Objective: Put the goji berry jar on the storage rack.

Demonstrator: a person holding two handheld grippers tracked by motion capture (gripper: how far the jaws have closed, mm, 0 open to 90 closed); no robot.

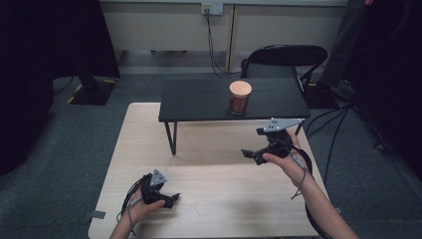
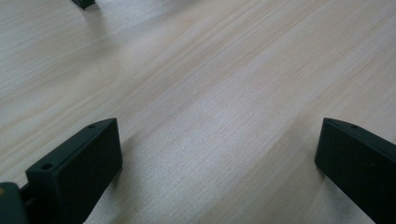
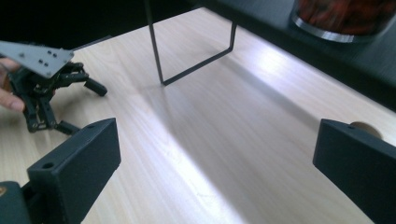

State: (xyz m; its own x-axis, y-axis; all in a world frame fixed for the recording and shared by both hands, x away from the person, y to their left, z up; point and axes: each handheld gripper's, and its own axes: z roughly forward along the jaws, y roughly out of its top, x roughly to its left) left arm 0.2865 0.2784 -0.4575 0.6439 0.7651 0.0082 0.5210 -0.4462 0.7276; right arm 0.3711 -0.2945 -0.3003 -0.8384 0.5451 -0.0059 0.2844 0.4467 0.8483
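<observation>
- Cork-lidded glass jar (image 1: pixel 240 97), one only, stands upright on the black raised shelf (image 1: pixel 199 102): long axis vertical, lid up, reddish contents inside.
- The jar sits toward the shelf's right half, near its front edge. In your right claw view its base (image 3: pixel 343 16) shows at top right, above and beyond the jaws.
- Your right claw (image 1: pixel 253 147) is held in the air over the light wood surface (image 1: pixel 219 149), just below the shelf's front right corner, near the jar but apart from it. Jaws spread wide, nothing between them.
- Your left claw (image 1: pixel 171 199) is low at the surface's near left, well apart from the jar. Jaws wide open, empty; its own view shows bare wood (image 2: pixel 210 102) between them.
- Count: one jar, one shelf, two claws.
- The left claw (image 3: pixel 70 107) also shows in the right claw view, far left.
</observation>
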